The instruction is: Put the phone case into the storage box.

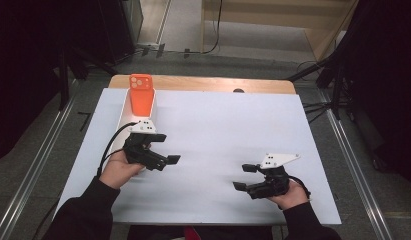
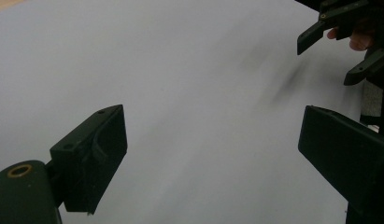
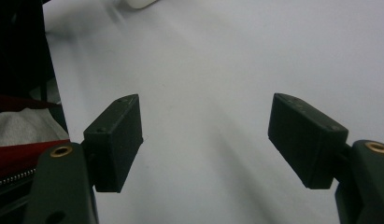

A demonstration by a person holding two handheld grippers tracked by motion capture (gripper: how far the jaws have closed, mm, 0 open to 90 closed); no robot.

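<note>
The left gripper, a black two-jaw tool with a grey three-cornered plate on top, sits at the 9 o'clock side of the white table sheet. Its jaws point toward 3 o'clock. In the left gripper view the jaws stand wide apart with bare white sheet between them; nothing is held.

The right gripper, of the same build, sits at the 5 o'clock area of the sheet, jaws pointing toward 9 o'clock. In the right gripper view its jaws also stand wide apart over bare sheet, with nothing between them. This gripper also appears in the left gripper view at 1 o'clock, well apart from the left gripper.

The orange smartphone, camera cluster at its far end, lies on a white oblong holder at the 11 o'clock part of the sheet. It is directly beyond the left gripper at 12 o'clock from it, near but not touching the jaws. The phone's far end overlaps the bare wooden table edge.
</note>
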